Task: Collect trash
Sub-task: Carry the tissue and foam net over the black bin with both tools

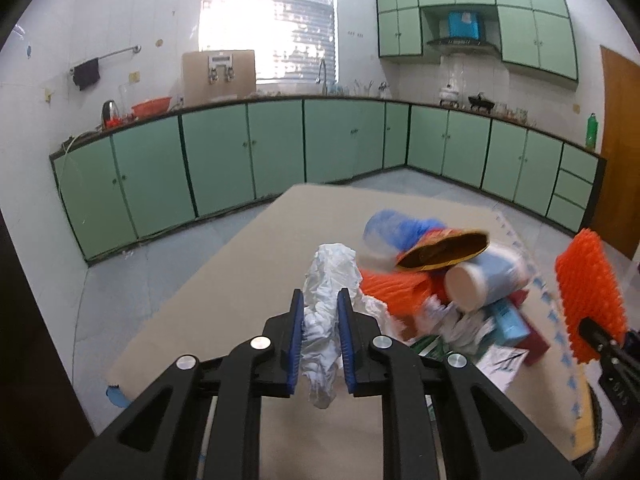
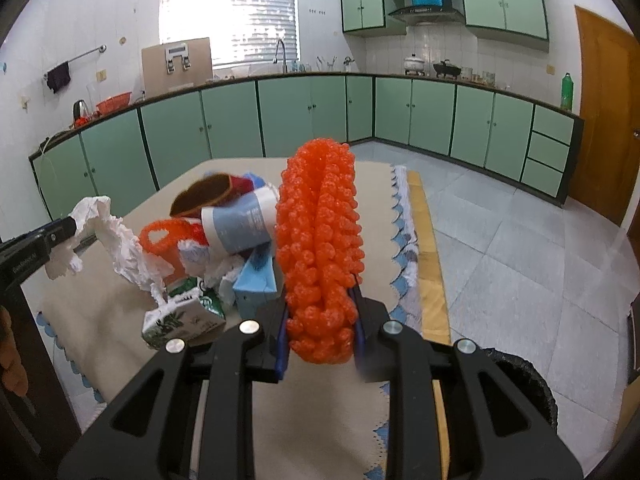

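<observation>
Two grippers loaded: left gripper (image 1: 320, 320) clenches crumpled tissue (image 1: 326, 280), right gripper (image 2: 320, 320) clenches orange foam netting (image 2: 320, 240). Both lifted clear of the table's (image 1: 240, 264) pile, likely bound for the bin (image 2: 528, 384) off its near right corner.

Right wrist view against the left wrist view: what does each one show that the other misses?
Only the right wrist view shows the black bin at the table's near right corner and a green-and-white carton. Only the left shows the left gripper shut on crumpled white paper. Both show the trash pile with the blue-and-white cup and the right gripper clamping orange foam netting.
</observation>
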Motion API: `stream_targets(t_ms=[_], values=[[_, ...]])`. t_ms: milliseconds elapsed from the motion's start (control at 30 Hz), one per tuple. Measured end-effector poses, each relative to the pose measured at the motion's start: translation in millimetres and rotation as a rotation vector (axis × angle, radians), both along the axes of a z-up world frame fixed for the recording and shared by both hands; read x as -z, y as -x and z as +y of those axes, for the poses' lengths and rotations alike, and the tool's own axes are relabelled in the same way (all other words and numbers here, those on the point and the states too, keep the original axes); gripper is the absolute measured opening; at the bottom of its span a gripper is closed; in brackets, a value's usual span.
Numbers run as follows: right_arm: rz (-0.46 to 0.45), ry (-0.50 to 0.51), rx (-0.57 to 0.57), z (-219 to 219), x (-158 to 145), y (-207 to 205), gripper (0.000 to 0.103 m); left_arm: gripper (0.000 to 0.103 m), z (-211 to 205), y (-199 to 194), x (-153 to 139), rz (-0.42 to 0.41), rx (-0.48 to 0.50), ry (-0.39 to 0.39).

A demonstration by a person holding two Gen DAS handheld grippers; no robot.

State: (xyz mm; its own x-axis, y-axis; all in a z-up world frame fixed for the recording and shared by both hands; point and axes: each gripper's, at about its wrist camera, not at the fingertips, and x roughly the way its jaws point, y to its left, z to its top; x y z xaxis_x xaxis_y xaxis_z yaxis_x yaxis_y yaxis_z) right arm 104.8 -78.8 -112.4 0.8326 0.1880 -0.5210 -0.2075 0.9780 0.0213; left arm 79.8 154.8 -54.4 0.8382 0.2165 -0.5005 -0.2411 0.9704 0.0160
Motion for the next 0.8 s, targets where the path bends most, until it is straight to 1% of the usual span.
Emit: stream_targets(t_ms=[267,433,633,800], values=[[-0.048,-0.032,0.024,-20.3,-27.1,12.5,0.023,0.017,-22.0,13.0,-40.9,-0.110,0.058,0.003],[-0.075,-0.034,0.040,-35.6,-41.4,23.8,0.023,0.017,-43.4,18.3,-61.6,-0.161,0.121,0.014],[-0.091,-0.051,0.082,-61.3,-57.6,39.0,0.023,0.017,-77.8,19.8,-74.5,-0.183,0.220,0.027],[-0.095,-0.055,0.145,-88.7,-68.2,52.1,0.023,0.017,-116.4,17.2,-67.1,-0.155,0.326,0.043]])
